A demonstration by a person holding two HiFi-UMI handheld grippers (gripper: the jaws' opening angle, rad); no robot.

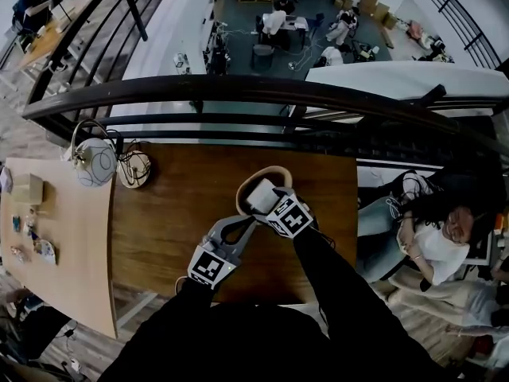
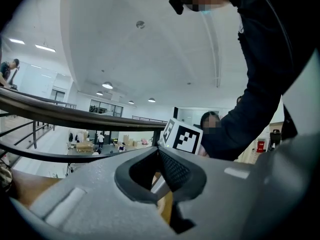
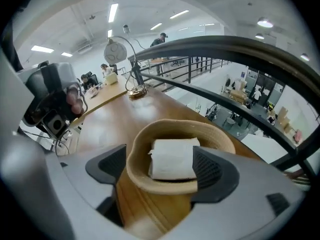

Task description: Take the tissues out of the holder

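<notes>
My right gripper (image 3: 160, 170), tipped downward, stands wide: one jaw is outside the left wall of the holder (image 3: 160, 186), the other just right of the folded tissues (image 3: 172, 159) lying inside it. My left gripper (image 2: 159, 170), jaws drawn together and empty, is near the holder, which stands on the wooden table (image 3: 115, 119).

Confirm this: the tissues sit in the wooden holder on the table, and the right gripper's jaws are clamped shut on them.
No: the right gripper view shows the right gripper with jaws apart, not pressing the tissues, which do sit in the holder on the table.
</notes>
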